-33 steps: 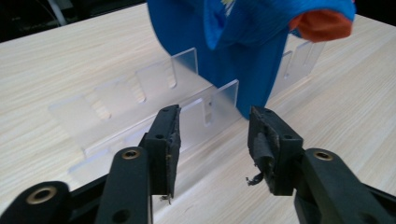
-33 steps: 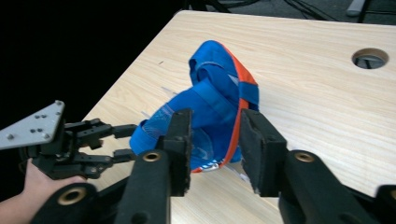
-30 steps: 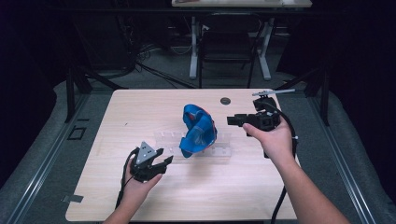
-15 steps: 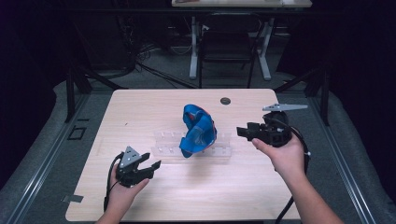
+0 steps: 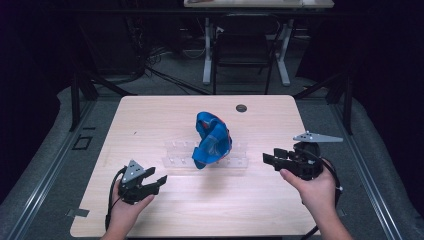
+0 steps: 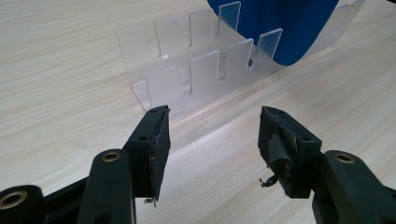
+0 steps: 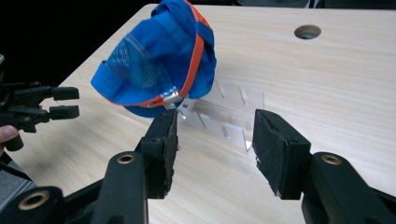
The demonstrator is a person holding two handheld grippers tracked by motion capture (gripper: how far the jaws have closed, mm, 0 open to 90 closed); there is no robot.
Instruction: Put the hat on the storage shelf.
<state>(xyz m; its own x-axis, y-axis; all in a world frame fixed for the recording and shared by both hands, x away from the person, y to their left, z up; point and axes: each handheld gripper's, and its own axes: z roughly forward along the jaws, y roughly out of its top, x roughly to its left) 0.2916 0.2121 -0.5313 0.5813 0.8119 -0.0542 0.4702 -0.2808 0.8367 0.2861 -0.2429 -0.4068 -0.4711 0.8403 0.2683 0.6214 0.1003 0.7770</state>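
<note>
Blue cap [image 5: 212, 139] sits propped on the clear slotted rack [image 5: 176, 160] at mid-table, crown up, orange trim along its seam; nothing grips it. In my right gripper view the cap [image 7: 159, 60] leans over the rack's near end, mesh panel facing me.

Left gripper [image 5: 152, 183] rests low at the near-left of the table [image 5: 150, 115], jaws spread apart and empty, pointed toward the rack. Its own view shows the acrylic slots [image 6: 205, 70] just ahead, with the cap's blue edge at the top.

Right gripper [image 5: 271, 160] is off to the right of the rack, jaws parted, nothing between them, well clear of the cap.

My read: placing the cap on the rack looks done. It stands on its own, both tools apart from it. What may be left is small, perhaps a check that the cap is seated in the slots rather than merely leaning; I cannot tell which from here. A round hole [image 5: 241, 108] lies in the table beyond.
</note>
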